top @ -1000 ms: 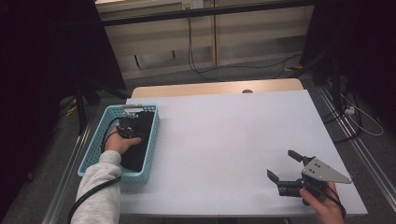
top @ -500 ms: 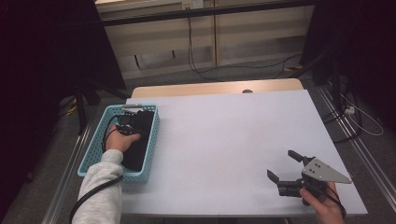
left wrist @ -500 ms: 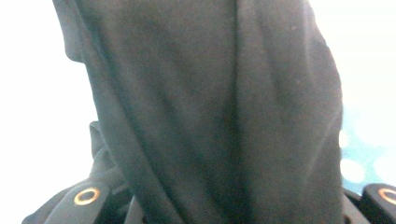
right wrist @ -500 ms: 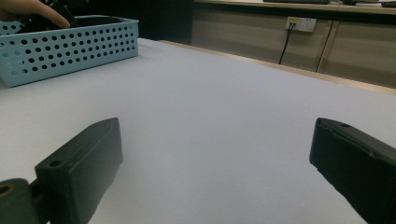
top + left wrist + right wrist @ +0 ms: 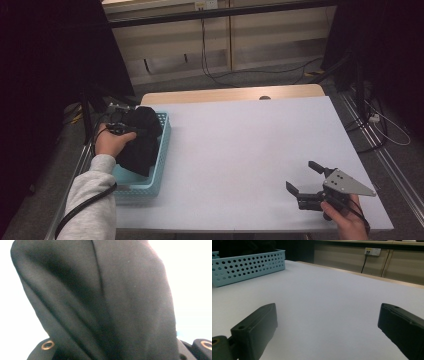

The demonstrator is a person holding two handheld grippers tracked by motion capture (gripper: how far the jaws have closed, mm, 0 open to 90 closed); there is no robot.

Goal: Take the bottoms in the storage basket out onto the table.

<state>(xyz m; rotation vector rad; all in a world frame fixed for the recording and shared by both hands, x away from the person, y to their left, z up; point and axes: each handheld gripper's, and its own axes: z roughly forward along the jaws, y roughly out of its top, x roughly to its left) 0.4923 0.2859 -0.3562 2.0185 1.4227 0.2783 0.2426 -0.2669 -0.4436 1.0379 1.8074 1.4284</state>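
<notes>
Black cloth (image 5: 141, 141) now lifted from basket (image 5: 150, 186) by left claw (image 5: 120, 129).

White worktop (image 5: 240, 150) on a wooden base; beige cabinets (image 5: 220, 40) behind, wall socket (image 5: 372, 251) with cables; grey floor (image 5: 210, 82); dark curtains (image 5: 50, 60) either side.

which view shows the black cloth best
The high view: the black cloth hangs whole from the left gripper over the basket. The left gripper view gives only close folds; the right gripper view, a dark bit above the basket.
</notes>
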